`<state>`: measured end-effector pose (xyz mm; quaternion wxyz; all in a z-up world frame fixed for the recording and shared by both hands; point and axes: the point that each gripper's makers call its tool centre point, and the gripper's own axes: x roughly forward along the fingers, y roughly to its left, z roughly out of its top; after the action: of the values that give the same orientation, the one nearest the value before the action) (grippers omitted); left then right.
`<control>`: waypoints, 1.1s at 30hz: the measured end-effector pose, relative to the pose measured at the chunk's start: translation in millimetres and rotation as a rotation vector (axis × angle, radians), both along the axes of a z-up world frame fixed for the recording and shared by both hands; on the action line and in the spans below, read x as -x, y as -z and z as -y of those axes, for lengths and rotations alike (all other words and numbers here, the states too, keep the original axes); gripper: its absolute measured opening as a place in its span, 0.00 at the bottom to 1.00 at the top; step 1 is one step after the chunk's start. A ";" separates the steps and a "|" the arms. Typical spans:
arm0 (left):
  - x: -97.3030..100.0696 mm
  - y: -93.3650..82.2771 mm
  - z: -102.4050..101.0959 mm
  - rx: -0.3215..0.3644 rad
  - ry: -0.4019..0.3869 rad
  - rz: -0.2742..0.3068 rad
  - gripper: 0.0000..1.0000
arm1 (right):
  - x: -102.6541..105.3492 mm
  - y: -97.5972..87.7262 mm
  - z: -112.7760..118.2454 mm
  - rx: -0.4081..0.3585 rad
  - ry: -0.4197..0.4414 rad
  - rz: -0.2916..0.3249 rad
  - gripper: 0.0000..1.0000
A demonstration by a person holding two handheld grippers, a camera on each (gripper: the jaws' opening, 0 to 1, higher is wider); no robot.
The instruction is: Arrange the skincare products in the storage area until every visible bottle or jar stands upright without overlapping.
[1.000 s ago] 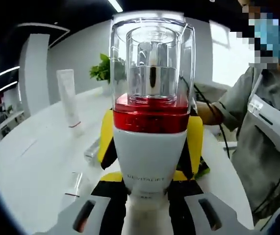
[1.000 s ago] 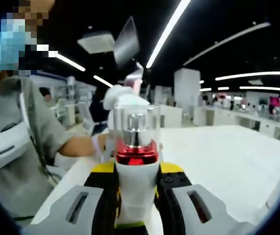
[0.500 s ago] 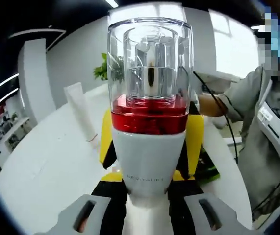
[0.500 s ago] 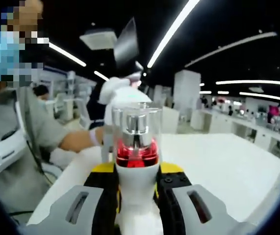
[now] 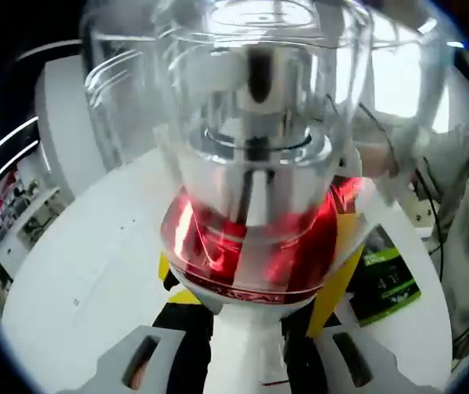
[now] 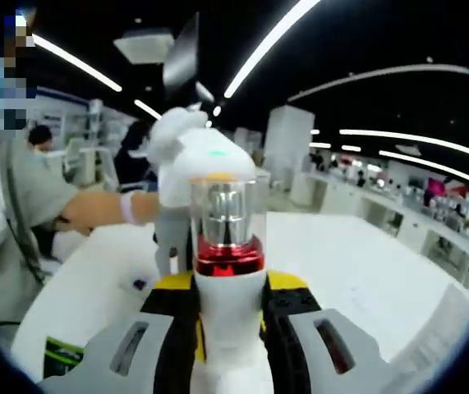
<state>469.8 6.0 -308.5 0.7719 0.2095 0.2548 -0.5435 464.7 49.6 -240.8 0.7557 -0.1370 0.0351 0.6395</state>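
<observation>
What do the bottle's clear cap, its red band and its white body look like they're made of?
Clear cap: likely glossy transparent plastic, since the silver pump shows through. Red band: shiny, metallic-looking, with bright reflections. White body: opaque and smooth, probably plastic, possibly glass.

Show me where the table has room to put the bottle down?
Bare white table stretches to the right of the bottle in the right gripper view. On its left it is crowded: a person's arm and a green packet. The right claw grips the bottle.
</observation>
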 end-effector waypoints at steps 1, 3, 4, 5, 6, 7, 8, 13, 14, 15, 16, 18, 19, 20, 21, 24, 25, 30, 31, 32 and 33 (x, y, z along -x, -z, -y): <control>-0.9 2.8 -0.1 -0.006 -0.004 -0.006 0.32 | -2.0 3.1 0.8 -0.004 0.004 -0.005 0.28; -6.2 11.2 -0.2 -0.026 -0.007 -0.020 0.32 | -6.6 9.7 2.5 -0.015 0.010 -0.019 0.28; -7.7 13.8 -0.2 -0.033 -0.009 -0.026 0.32 | -9.8 13.5 3.3 -0.022 0.018 -0.031 0.28; -10.6 17.5 -0.9 -0.043 -0.011 -0.031 0.32 | -11.9 15.7 3.9 -0.026 0.024 -0.034 0.28; -12.6 19.3 -1.1 -0.046 -0.012 -0.030 0.32 | -14.1 17.4 4.6 -0.031 0.029 -0.033 0.28; -14.7 20.7 -1.7 -0.049 -0.015 -0.029 0.32 | -17.0 18.9 5.4 -0.042 0.033 -0.032 0.28; -16.4 21.6 -1.8 -0.050 -0.016 -0.030 0.32 | -19.1 19.5 5.8 -0.049 0.036 -0.035 0.28; -20.0 31.5 -3.4 -0.045 -0.035 -0.058 0.32 | -28.7 28.8 6.6 -0.054 0.065 -0.081 0.28; -19.9 33.6 -3.4 -0.045 -0.036 -0.064 0.32 | -31.7 31.3 7.0 -0.051 0.071 -0.093 0.28; -20.0 36.8 -3.6 -0.047 -0.037 -0.070 0.32 | -33.4 34.6 7.1 -0.047 0.076 -0.104 0.28; -20.1 38.8 -3.9 -0.048 -0.039 -0.072 0.32 | -33.9 37.0 7.2 -0.043 0.080 -0.108 0.28; -21.1 38.0 -2.4 -0.017 -0.043 -0.072 0.33 | -35.9 36.5 9.3 -0.069 0.094 -0.119 0.28; -20.6 38.6 -5.3 -0.027 -0.042 -0.067 0.33 | -37.2 35.4 10.1 -0.071 0.103 -0.116 0.28; -21.5 37.4 -4.9 -0.016 -0.046 -0.057 0.33 | -37.3 36.6 11.2 -0.070 0.109 -0.118 0.29; -23.1 37.3 -3.5 -0.007 -0.047 -0.040 0.33 | -37.5 36.6 11.9 -0.076 0.113 -0.115 0.29; -22.9 37.1 -2.9 0.014 -0.035 -0.032 0.33 | -36.0 36.5 13.8 -0.102 0.110 -0.102 0.29; -29.6 35.8 -6.3 0.018 -0.024 -0.021 0.33 | -35.7 36.2 14.1 -0.111 0.108 -0.099 0.29; -30.5 27.6 -2.6 0.101 -0.016 0.006 0.34 | -37.8 39.3 17.9 -0.106 0.121 -0.132 0.31; -31.1 22.0 -0.7 0.146 -0.025 -0.005 0.34 | -38.2 42.2 20.8 -0.099 0.137 -0.134 0.32; -30.9 18.8 -2.2 0.167 -0.030 -0.014 0.33 | -39.4 45.3 23.2 -0.091 0.149 -0.128 0.33; -31.0 18.9 -4.3 0.159 -0.023 -0.007 0.33 | -39.0 44.6 25.7 -0.100 0.157 -0.125 0.33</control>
<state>500.8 10.3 -327.4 0.7915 0.1425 0.2161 -0.5537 503.6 23.9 -285.4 0.8057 -0.0557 0.0609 0.5865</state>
